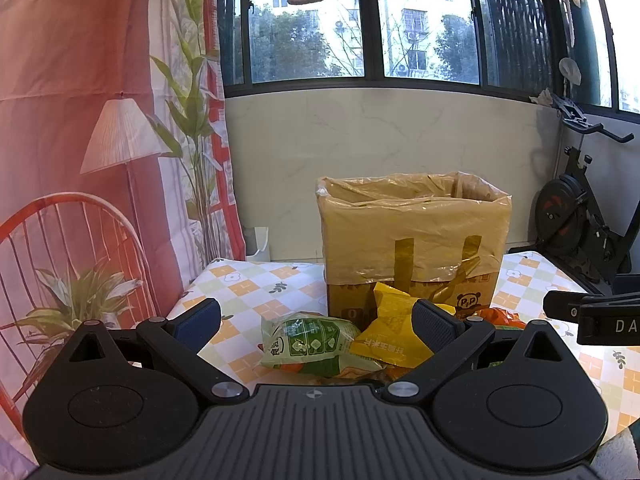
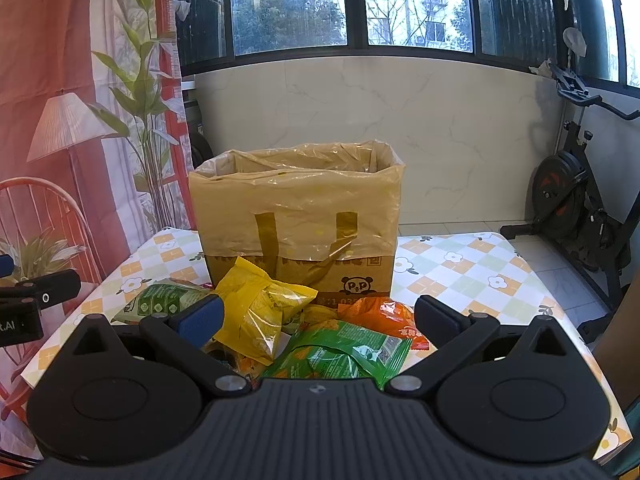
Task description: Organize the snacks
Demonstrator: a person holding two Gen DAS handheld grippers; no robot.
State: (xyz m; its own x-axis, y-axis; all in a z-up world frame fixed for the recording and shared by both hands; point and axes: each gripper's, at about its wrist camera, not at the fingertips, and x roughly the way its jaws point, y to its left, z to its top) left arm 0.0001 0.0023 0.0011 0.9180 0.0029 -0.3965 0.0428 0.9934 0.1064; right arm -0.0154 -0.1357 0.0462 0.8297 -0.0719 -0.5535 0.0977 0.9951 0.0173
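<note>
Here, "P&P" panda logo on cardboard box (image 2: 360, 280), snack packets (image 2: 256, 312) in front.

Daylight comes through the windows (image 1: 360, 20) behind the box (image 1: 412, 240), so its near face sits in mild shade. The table (image 2: 460, 264) is evenly lit with soft shadows only. Glare glints on the box's plastic liner (image 2: 296, 184) and on the snack packs (image 2: 256, 312). Both views are sharp but bend strongly at the edges, with dark corners.
</note>
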